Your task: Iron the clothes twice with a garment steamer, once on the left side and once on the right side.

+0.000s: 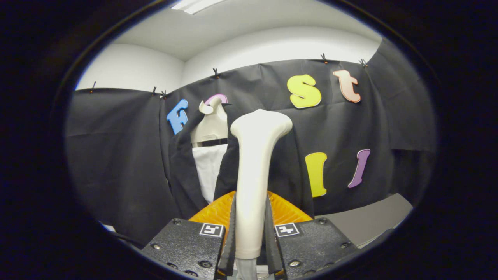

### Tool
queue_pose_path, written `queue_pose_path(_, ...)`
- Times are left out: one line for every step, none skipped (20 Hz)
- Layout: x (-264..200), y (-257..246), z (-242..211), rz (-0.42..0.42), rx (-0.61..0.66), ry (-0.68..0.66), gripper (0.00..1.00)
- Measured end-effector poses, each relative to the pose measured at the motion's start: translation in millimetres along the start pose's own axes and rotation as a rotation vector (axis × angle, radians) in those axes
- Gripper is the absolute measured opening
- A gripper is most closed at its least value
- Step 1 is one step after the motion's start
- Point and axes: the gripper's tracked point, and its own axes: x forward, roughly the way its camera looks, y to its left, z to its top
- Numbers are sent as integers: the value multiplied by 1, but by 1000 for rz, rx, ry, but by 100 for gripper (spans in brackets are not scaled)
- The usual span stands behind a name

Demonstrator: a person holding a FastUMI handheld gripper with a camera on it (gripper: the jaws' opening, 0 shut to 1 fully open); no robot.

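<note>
Fingers (251, 249) clenched on steamer (255, 175) handle at lower centre, both pads pressing its sides. Long axis upright, head at frame centre, tipped slightly right. Orange ribbed piece (288, 212) just behind fingers. Beyond, centre-left: dark jacket (183, 171) over white shirt (208, 171) on pale hanger form (212, 124), partly blocked by steamer. Grey worktop (369, 219) at lower right. Black cloth wall (116, 155) behind all.

Textured tongs (251, 249) with screws and square black-and-white markers atop each block.
</note>
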Motion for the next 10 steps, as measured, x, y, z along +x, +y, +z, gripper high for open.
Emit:
queue_pose_path(2, 1, -5, -3, -5, 13, 35)
queue_pose_path(5, 1, -11, -3, -5, 25, 35)
queue_pose_path(6, 2, -16, 0, -7, 36, 35)
queue_pose_path(7, 3, -20, 2, -11, 45, 35)
queue_pose_path(7, 3, -24, 1, -16, 53, 35)
queue_pose_path(6, 2, -29, 0, -20, 61, 35)
queue_pose_path(6, 2, -33, -1, -22, 67, 35)
queue_pose_path(7, 0, -37, -3, -24, 75, 35)
queue_pose_path(8, 0, -42, -6, -26, 83, 35)
queue_pose_path(9, -1, -47, -9, -27, 92, 35)
